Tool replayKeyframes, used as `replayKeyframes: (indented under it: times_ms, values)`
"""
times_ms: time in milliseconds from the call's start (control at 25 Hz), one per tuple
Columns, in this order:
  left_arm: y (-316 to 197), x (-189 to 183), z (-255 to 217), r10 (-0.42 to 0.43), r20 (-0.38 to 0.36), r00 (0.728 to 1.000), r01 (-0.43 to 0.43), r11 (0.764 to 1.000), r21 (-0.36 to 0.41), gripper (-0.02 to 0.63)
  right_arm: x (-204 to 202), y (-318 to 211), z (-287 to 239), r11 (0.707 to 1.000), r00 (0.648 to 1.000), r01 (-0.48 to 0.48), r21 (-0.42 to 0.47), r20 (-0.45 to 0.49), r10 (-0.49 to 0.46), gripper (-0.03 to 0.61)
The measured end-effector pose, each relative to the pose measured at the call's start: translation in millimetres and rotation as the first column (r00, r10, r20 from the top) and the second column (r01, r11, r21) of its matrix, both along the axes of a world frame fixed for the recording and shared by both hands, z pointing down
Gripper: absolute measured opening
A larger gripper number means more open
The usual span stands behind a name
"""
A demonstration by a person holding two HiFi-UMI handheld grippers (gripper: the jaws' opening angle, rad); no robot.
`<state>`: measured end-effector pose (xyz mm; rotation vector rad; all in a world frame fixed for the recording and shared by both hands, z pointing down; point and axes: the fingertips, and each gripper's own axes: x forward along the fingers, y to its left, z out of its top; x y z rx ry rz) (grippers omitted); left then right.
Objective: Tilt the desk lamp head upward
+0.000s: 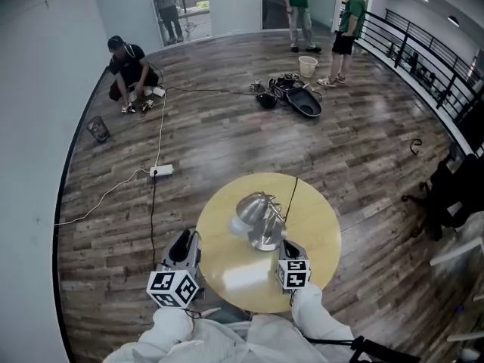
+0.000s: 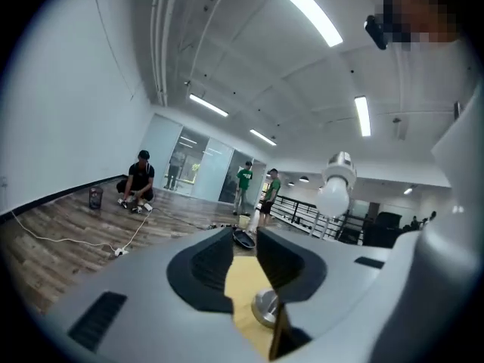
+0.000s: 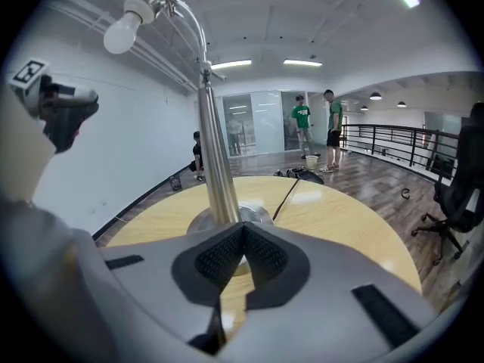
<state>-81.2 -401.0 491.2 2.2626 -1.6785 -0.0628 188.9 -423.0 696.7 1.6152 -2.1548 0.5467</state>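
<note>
A silver desk lamp (image 1: 261, 219) stands mid-way across the round yellow table (image 1: 321, 229), its head and white bulb (image 1: 239, 224) turned left. In the right gripper view its pole (image 3: 215, 165) rises from the base (image 3: 255, 215), and the curved neck carries the bulb (image 3: 121, 32) to the upper left. My right gripper (image 1: 286, 245) sits just in front of the base, jaws shut (image 3: 243, 229) with nothing between them. My left gripper (image 1: 181, 249) hovers at the table's left edge, open (image 2: 244, 242) and empty; past it I see the base (image 2: 265, 306) and the bulb (image 2: 333, 195).
The lamp's black cord (image 1: 291, 195) runs over the table's far edge. On the wooden floor lie a power strip (image 1: 161, 170), a white cable and a heap of gear (image 1: 295, 97). A person crouches (image 1: 130, 70); two stand (image 1: 348, 21). Railing (image 1: 423, 59) and chair (image 1: 446, 203) at right.
</note>
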Motion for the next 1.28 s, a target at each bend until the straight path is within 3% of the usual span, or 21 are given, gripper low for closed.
replayKeyframes:
  times_ms: [80, 120, 320, 480, 560, 760, 960, 1280]
  values:
    - [2.6, 25.7, 35.9, 0.035, 0.031, 0.999, -0.034, 0.999, -0.040, 0.012, -0.8, 9.3, -7.5, 0.999, 0.999, -0.031, 0.020, 0.031, 0.030, 0.009]
    - [3.5, 42.5, 51.9, 0.076, 0.054, 0.996, -0.073, 0.995, -0.063, 0.000, -3.4, 13.4, -12.7, 0.999, 0.998, -0.041, 0.035, 0.046, 0.039, 0.009]
    - [16.7, 127.7, 118.0, 0.308, 0.108, 0.945, -0.282, 0.937, -0.209, 0.000, -19.4, 27.5, -38.6, 0.994, 0.992, -0.046, 0.097, 0.118, 0.035, 0.009]
    - [30.8, 161.7, 137.5, 0.373, 0.089, 0.924, -0.336, 0.900, -0.278, 0.000, -24.7, 38.7, -46.2, 0.995, 0.991, -0.018, 0.094, 0.134, 0.005, 0.009]
    - [36.4, 166.5, 130.1, 0.375, 0.065, 0.925, -0.345, 0.899, -0.270, 0.000, -23.1, 45.4, -47.5, 0.996, 0.990, -0.008, 0.085, 0.142, -0.005, 0.009]
    - [47.7, 154.0, 90.0, 0.335, -0.040, 0.941, -0.337, 0.924, -0.179, 0.000, -9.0, 66.9, -46.1, 0.996, 0.990, -0.021, 0.090, 0.144, 0.008, 0.009]
    - [57.5, 140.8, 70.3, 0.310, 0.033, 0.950, -0.301, 0.940, -0.161, 0.000, -8.0, 84.6, -62.8, 0.993, 0.988, -0.044, 0.105, 0.153, 0.028, 0.009]
    - [107.6, 136.9, 66.1, 0.378, 0.064, 0.924, -0.364, 0.917, -0.164, 0.000, -22.5, 132.4, -77.6, 0.988, 0.986, -0.093, 0.121, 0.151, 0.074, 0.009]
